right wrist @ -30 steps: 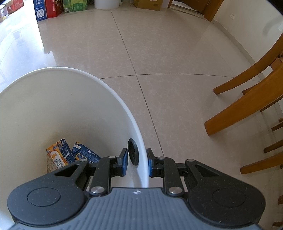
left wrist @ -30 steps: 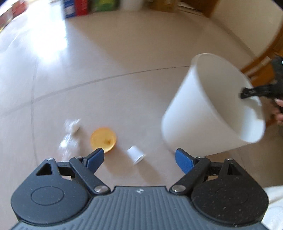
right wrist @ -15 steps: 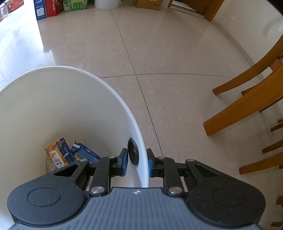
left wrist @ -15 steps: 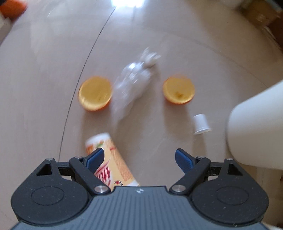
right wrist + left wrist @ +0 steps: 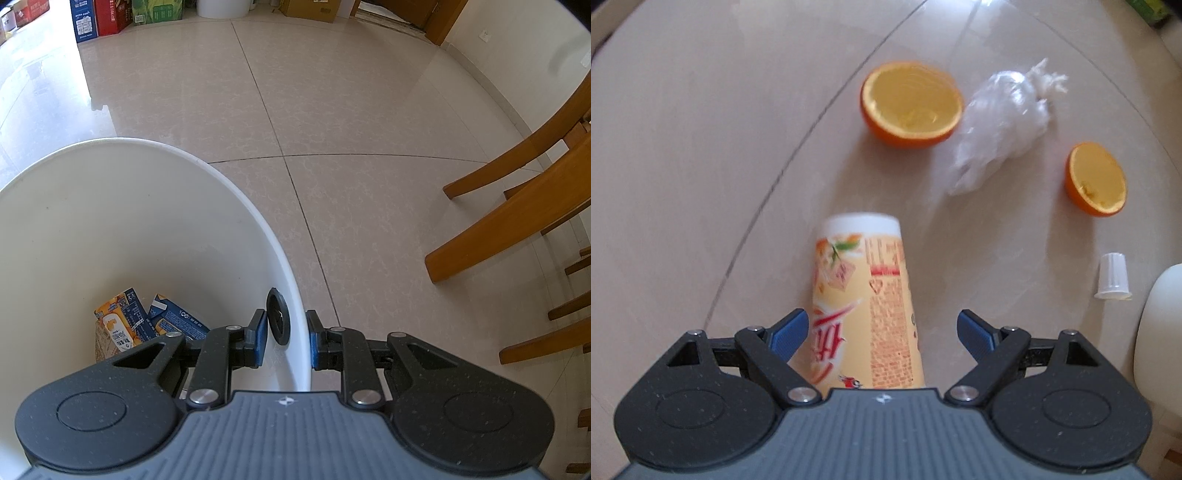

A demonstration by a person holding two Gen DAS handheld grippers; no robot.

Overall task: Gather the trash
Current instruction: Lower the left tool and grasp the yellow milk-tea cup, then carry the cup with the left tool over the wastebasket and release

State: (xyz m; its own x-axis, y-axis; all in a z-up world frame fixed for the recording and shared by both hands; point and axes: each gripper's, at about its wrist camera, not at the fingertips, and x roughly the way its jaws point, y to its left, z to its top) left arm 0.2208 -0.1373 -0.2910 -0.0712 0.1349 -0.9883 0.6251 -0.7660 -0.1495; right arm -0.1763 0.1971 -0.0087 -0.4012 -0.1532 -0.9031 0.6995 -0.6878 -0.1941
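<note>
Cream printed paper cup (image 5: 862,306) on its side between the spread left claw (image 5: 882,332); right claw (image 5: 284,338) clamped on white bin (image 5: 236,206) rim.

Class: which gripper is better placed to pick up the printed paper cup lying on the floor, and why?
Left. The left gripper is open with the paper cup between its fingers; the right gripper is clamped on the white bin.

Both the left gripper (image 5: 881,334) and the right gripper (image 5: 284,338) have black speckled linkage arms, silver screws, blue finger pads (image 5: 786,332) and a ribbed grey body (with a small white emblem).
</note>
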